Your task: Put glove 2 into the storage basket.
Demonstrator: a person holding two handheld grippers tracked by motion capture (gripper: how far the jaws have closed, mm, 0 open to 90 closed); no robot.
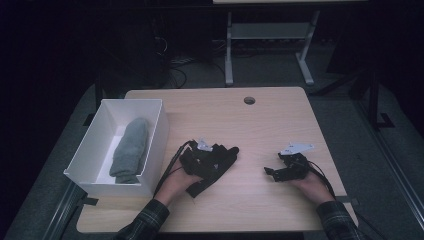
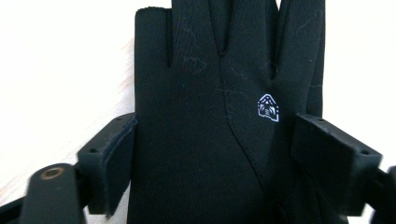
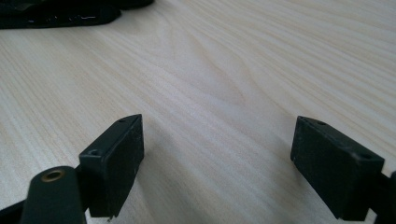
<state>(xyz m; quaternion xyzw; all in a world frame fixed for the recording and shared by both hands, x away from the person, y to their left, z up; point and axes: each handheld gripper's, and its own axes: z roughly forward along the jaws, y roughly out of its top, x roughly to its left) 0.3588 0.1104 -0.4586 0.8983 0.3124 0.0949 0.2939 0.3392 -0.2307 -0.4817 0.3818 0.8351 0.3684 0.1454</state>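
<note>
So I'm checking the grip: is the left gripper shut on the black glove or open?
Open. In the left gripper view the left gripper has its jaws spread wide on either side of the black glove, pads not pressing it.

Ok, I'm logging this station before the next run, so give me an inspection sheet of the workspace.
Surface: pale wood table, round hole near far edge.
Job's things: black glove flat on the table; grey sock in the white box.
Clutter: nothing seen.
Grippers: left hand-held gripper open, jaws either side of the glove; right hand-held gripper open over bare wood.
Cables: one trails from each gripper; more on the floor.
Surroundings: dark room, grey desk frame behind.
</note>
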